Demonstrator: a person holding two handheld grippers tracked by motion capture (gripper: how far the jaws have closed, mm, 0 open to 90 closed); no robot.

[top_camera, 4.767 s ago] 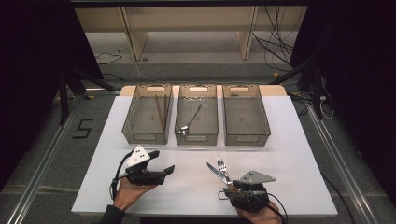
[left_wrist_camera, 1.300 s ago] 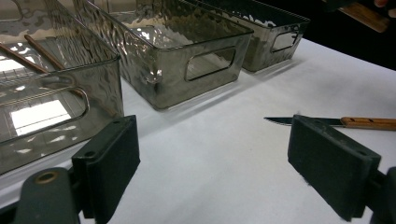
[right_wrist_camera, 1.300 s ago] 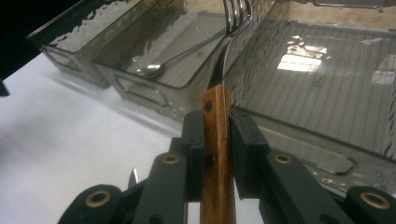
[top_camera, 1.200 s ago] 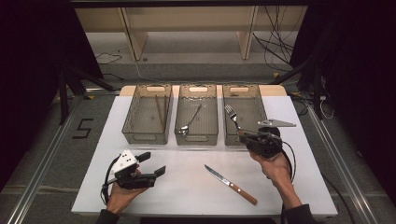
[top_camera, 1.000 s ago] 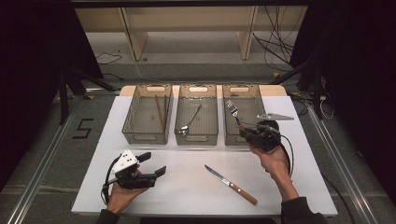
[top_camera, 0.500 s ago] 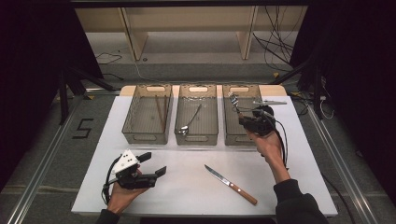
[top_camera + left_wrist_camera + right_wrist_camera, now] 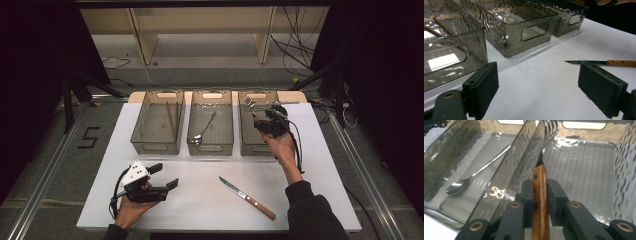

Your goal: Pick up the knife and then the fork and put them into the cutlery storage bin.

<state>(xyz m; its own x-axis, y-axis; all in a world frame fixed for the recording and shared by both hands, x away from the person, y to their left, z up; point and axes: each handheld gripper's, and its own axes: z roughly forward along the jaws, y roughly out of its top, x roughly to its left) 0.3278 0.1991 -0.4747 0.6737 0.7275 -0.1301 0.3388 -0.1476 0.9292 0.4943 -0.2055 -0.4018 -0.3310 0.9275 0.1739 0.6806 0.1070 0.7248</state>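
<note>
White covered the surface [image 7: 200, 200], and three see-through grey bins stood in a row at its far side. Down at the near left, the left hand-held gripper [image 7: 167, 176] rested in a hand just above the surface. Its two black pads [image 7: 482, 86] stood wide apart and nothing was between them, so it was released. The left bin [image 7: 159, 121] had two thin brown sticks [image 7: 171, 121] lying in it. The middle bin [image 7: 211, 122] had a shiny spoon [image 7: 204, 128] in it, with its bowl toward the near end. In front of the bins, near the middle of the surface, lay a knife [image 7: 247, 198] with a wooden handle. Its blade pointed toward the left hand-held gripper, but the two were well apart. The right bin [image 7: 248, 142] had a bare ribbed floor. Over it, the right hand-held gripper [image 7: 256, 121] was grasping a fork [image 7: 540, 195] by its wooden handle. The pads pressed on both sides of the handle. The fork's metal prongs pointed toward the far end of the right bin, up by its handle hole. The fork was in the air and did not touch the floor of the bin.
</note>
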